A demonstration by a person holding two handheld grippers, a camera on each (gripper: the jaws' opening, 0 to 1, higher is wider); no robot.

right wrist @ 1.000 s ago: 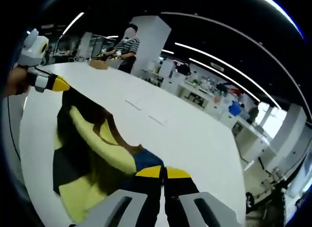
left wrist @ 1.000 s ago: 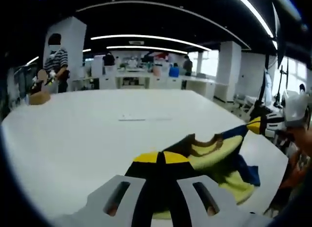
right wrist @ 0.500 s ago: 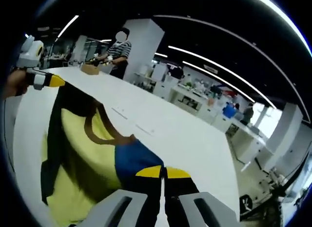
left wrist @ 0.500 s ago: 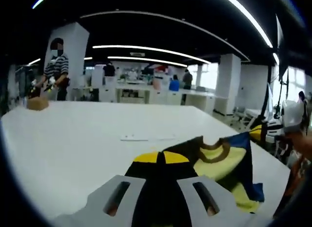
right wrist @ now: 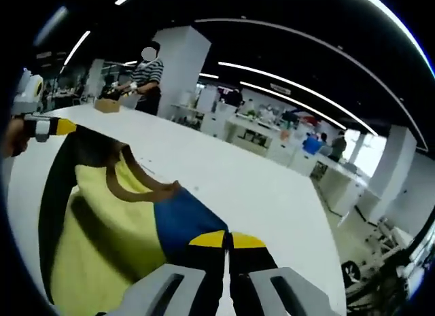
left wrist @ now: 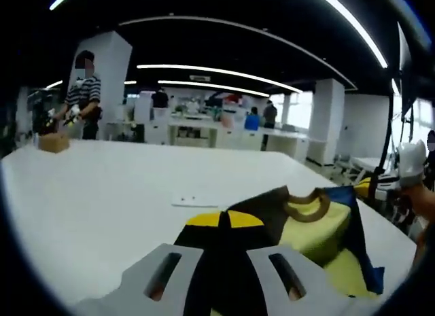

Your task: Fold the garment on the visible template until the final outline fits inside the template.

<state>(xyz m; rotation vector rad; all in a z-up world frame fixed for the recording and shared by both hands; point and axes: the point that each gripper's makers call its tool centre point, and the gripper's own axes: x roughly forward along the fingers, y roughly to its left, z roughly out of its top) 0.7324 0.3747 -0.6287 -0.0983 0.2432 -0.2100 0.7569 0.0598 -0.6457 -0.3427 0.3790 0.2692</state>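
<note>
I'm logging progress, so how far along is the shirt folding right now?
Done: both grippers have the yellow, black and blue shirt gripped, the left gripper and right gripper each shut on a top corner. In hand: it hangs spread above the white table. Left: laying it down and every fold; no fold is visible yet.

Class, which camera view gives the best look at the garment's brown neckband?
The left gripper view: the brown neckband shows as a near-complete loop on the yellow garment. In the right gripper view the neckband appears as a stretched, thin strip.
</note>
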